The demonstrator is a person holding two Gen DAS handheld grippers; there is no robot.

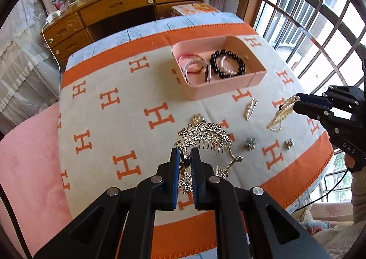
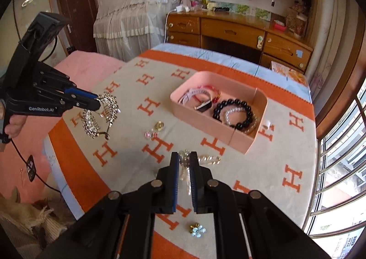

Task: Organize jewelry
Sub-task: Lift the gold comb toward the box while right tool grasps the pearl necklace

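My left gripper (image 1: 184,153) is shut on one end of an ornate gold hair comb (image 1: 205,132), which hangs lifted above the H-patterned blanket (image 1: 128,121). In the right wrist view the same left gripper (image 2: 98,101) holds the gold comb (image 2: 103,115) at the left. My right gripper (image 2: 184,156) is shut on a pearl strand (image 2: 183,175), also lifted. From the left wrist view the right gripper (image 1: 297,101) shows at the right edge with the pearl strand (image 1: 280,117) dangling from it. A pink box (image 1: 205,91) further back holds a black bead bracelet (image 1: 227,63) and several bands.
Loose on the blanket lie a pearl hair clip (image 1: 251,108), two flower pieces (image 1: 250,143) (image 1: 288,144) and a gold ring (image 1: 198,118). A wooden desk (image 1: 119,7) stands behind the table, and a barred window (image 1: 320,19) is on the right.
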